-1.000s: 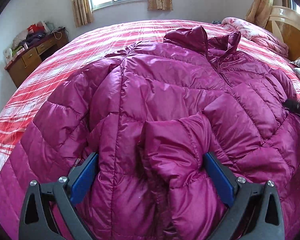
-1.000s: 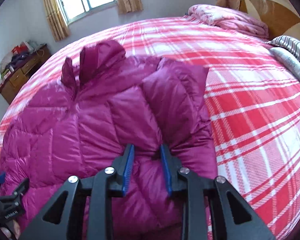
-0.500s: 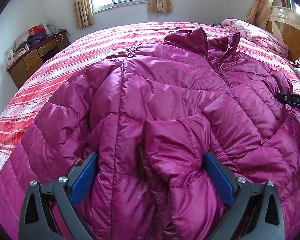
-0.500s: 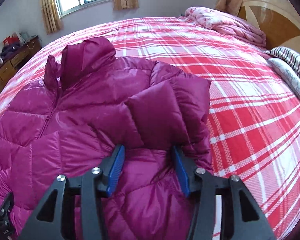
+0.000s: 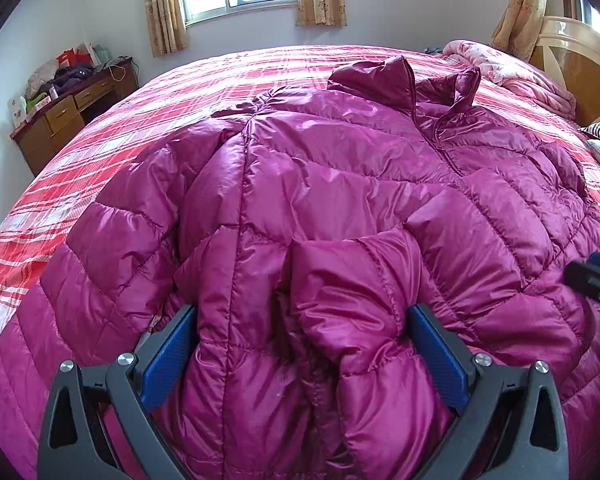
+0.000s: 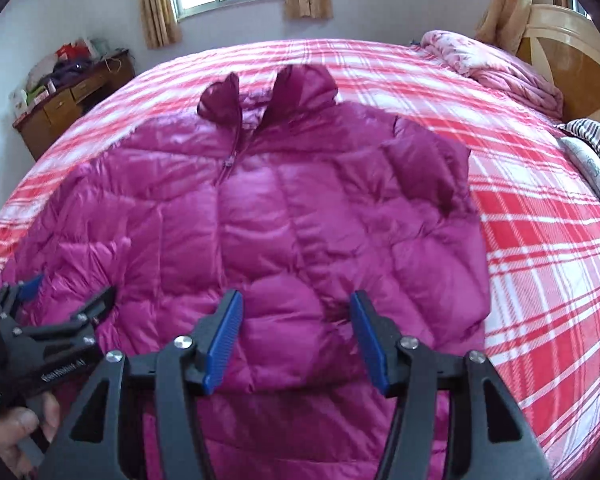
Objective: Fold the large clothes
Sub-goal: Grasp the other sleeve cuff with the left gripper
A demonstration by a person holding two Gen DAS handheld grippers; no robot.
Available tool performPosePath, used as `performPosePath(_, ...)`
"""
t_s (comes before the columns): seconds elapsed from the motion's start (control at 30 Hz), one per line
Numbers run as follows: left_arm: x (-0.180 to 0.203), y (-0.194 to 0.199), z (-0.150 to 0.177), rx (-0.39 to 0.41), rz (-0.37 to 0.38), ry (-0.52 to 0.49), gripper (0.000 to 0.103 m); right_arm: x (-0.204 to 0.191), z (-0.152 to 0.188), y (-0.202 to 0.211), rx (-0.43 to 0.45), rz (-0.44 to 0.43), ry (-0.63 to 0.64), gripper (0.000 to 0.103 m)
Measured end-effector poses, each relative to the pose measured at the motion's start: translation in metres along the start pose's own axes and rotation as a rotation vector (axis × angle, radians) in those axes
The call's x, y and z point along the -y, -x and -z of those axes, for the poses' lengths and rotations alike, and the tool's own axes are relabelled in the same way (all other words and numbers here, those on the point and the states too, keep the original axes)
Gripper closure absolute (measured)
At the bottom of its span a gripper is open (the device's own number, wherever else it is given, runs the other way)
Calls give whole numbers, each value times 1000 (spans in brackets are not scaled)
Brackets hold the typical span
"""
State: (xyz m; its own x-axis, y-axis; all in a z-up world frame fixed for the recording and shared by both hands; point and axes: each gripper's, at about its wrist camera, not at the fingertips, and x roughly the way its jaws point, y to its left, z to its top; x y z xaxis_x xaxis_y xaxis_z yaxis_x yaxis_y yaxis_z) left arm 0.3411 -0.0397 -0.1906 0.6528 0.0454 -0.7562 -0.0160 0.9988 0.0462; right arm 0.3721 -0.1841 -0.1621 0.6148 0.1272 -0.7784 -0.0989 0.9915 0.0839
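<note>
A magenta puffer jacket [image 5: 340,184] lies front up on the bed, collar toward the window; it also shows in the right wrist view [image 6: 284,216]. Its right sleeve [image 6: 428,168] is folded in over the body. My left gripper [image 5: 300,344] is wide open, its jaws either side of a bunched fold of the jacket's left sleeve cuff [image 5: 352,292]. My right gripper [image 6: 296,332] is open above the jacket's lower hem and holds nothing. The left gripper also appears in the right wrist view [image 6: 56,312], at the left edge.
The bed has a red and white plaid cover [image 6: 540,240]. A pink quilt [image 5: 516,72] and a striped pillow [image 6: 596,140] lie by the wooden headboard [image 6: 560,52]. A cluttered wooden desk [image 5: 68,108] stands at the far left under the window.
My right gripper has opened, let go of the jacket fold and pulled back and up. The left gripper has stayed open around the cuff fold.
</note>
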Motion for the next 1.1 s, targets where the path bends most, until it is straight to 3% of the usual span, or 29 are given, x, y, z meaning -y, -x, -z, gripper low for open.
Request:
performPosePath(0.3,-8,6,0,5,26,23,1,-12,23,-3,79,40,44,42)
performPosePath(0.47,-40,38,3,22,40,39,1,-12,26,-2,94,40,46,42)
performPosePath(0.63,-101,86,13,141,-139,28,1,-11,27,1,107,33,38,41)
performPosePath(0.77,-162,102,30,141,-270,93,1,-11,27,2,114,29,33,40)
performPosePath(0.87,-213,111,54,112,-358,207,1,-10,27,3,118,26,30,40)
performPosePath(0.93,-240,115,73,87,-351,298,1,-10,28,3,120,27,31,40)
performPosePath(1.1,-270,121,109,60,-218,420,1,-10,28,4,123,29,31,40)
